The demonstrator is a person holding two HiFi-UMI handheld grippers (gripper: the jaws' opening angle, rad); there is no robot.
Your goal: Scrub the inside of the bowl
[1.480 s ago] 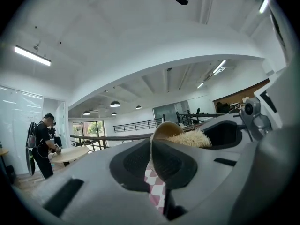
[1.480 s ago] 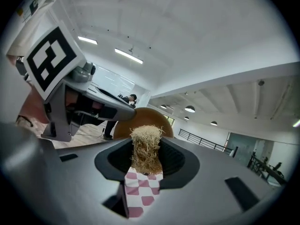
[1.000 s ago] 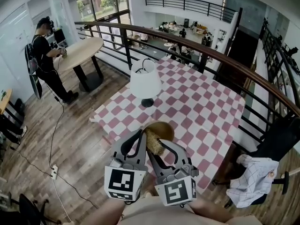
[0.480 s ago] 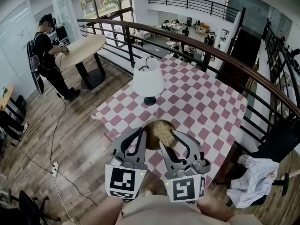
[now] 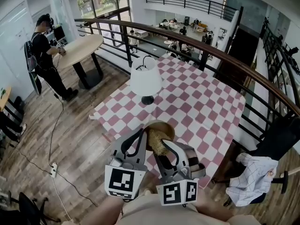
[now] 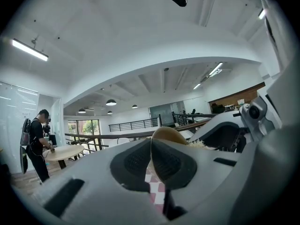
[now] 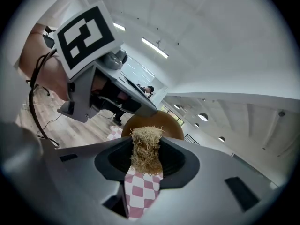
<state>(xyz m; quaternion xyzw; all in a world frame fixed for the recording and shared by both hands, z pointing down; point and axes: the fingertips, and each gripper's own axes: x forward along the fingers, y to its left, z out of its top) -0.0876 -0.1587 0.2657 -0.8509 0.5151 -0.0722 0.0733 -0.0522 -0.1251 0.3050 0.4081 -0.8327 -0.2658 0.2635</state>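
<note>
Bowl (image 5: 166,129) gripped by level left gripper (image 5: 142,136) — tilted right gripper (image 5: 161,150) clamps scrubber (image 5: 157,138).

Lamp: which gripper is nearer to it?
Left. The left gripper, shut on the bowl rim, is in front of the lamp; the right gripper, holding the scrubber, is farther back and rightward.

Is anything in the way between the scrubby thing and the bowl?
Nothing visible is. The right hand-held gripper holds the scrubber right at the bowl opening, and the left hand-held gripper pinches the bowl's rim.
</note>
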